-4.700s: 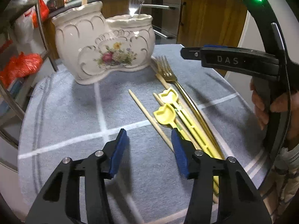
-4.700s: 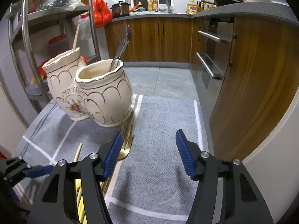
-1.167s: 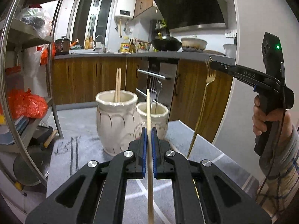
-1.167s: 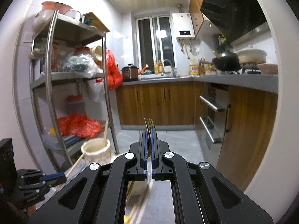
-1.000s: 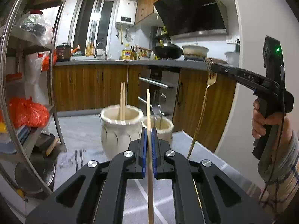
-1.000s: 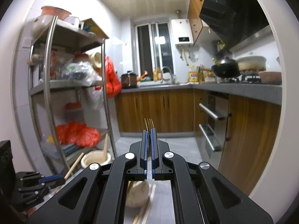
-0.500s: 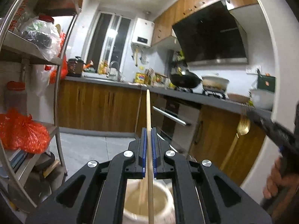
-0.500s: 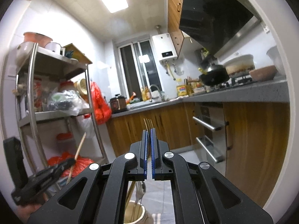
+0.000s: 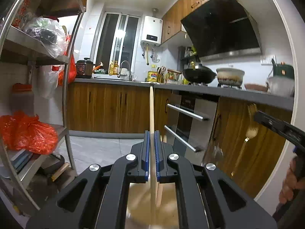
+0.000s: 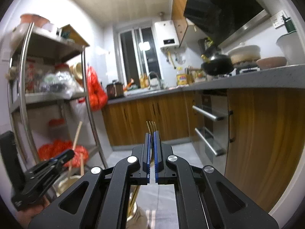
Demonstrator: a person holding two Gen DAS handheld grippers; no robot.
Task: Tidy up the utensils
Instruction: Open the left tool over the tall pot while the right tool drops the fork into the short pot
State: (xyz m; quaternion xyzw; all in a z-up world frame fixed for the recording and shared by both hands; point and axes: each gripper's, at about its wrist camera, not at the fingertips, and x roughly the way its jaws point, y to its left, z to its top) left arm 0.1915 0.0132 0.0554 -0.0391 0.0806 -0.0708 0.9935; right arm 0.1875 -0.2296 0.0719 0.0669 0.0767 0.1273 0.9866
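1. Left gripper [image 9: 152,153]: clenched on a wooden chopstick [image 9: 151,112]. The stick stands near upright between the blue pads [image 9: 146,152]; its top reaches the level of the counter edge, and its lower end runs down into the mouth of a cream holder [image 9: 139,196] directly below the gripper.
2. Holder, left view: blurred. At least one more chopstick [image 9: 159,189] leans inside, just beside the held one. Whether the held stick touches the bottom, I cannot tell.
3. Right gripper [image 10: 152,156]: clenched on a gold fork [image 10: 152,126]. Tines point up and stick out above the pads; the handle hangs down below the gripper.
4. Left view, right edge: the right gripper [image 9: 276,127] shows with the fork [image 9: 247,133] hanging tines-up in front of the wooden cabinets.
5. Right view, lower left: the left gripper [image 10: 51,164] with its chopstick [image 10: 76,137] over a cream holder [image 10: 65,183]. Below the right gripper, the fork handle leads down toward a second pale rim [image 10: 137,215]; blurred, contents not readable.
6. Surface under the holders: hidden by both grippers.
7. Room: kitchen. Metal rack [image 9: 66,76] at left with red bags [image 9: 28,133]. Counter [image 9: 209,90] with wok [image 9: 199,74] and pot [image 9: 229,76]; hood above; oven [image 9: 188,122] beneath. Window and sink at the far end.
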